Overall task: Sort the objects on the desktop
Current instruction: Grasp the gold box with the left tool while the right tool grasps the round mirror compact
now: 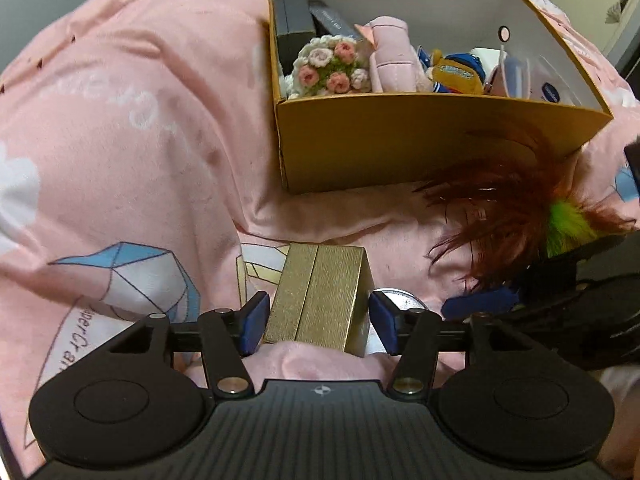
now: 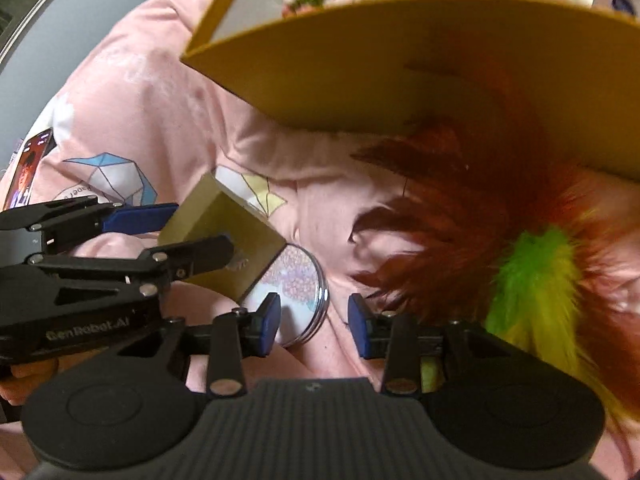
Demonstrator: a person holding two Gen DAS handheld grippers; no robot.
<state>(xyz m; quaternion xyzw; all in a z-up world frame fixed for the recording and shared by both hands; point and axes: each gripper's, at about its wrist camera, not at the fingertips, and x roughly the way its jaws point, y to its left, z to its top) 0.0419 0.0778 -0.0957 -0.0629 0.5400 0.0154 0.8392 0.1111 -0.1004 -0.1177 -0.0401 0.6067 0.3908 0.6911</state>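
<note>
While the left gripper (image 1: pixel 318 322) straddles the small gold ribbed cardboard box (image 1: pixel 320 300) at lower centre, pads just clear of its sides, the right gripper (image 2: pixel 314 326) hangs half-open and empty over the round patterned mirror (image 2: pixel 292 296) beside it.

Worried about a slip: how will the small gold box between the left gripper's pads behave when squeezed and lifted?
The gold box looks like rigid card, so probably stiff and light. It lies tilted on the soft pink bedding, so may shift under contact. Its ribbed faces should give the left gripper fair grip.
</note>
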